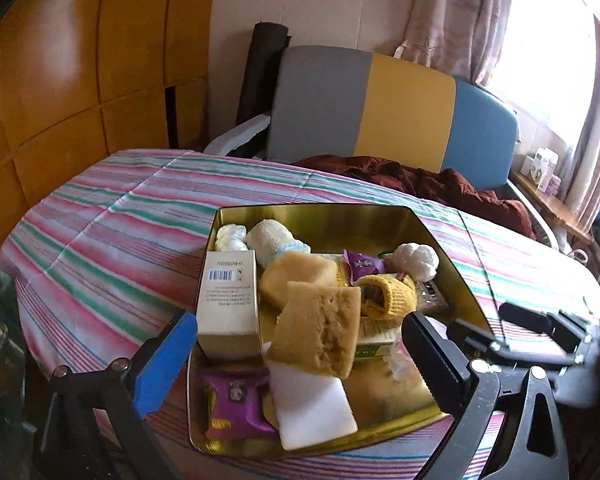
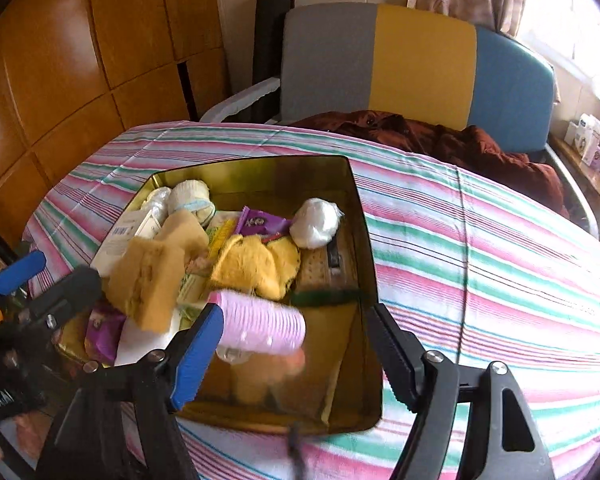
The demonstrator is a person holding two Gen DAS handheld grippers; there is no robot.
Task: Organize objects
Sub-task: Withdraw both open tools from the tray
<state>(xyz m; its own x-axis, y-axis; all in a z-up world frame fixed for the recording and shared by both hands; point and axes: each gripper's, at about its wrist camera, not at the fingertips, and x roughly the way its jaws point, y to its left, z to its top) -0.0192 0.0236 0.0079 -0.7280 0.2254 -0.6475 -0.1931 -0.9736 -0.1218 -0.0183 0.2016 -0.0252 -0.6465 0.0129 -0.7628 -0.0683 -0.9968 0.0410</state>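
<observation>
From the left wrist, the left tongs [image 1: 300, 344] are hanging spread over the gold tin [image 1: 452, 252] on the striped tabletop [image 1: 112, 216], pinching nothing. A yellow sponge [image 1: 320, 328] is lying between the fingers at about 12 o'clock, a cream box [image 1: 228, 304] at 10 o'clock, and a purple snack packet [image 1: 236, 404] at 7 o'clock.

From the right wrist, the right tongs [image 2: 296, 344] are standing spread; a pink hair roller [image 2: 260, 324] is blurring just beside the blue finger, seemingly dropping into the tin's bare near corner at 6 o'clock. Judging by this, the release should be kept low and centred, so the roller is landing inside the wall rather than rolling out.
</observation>
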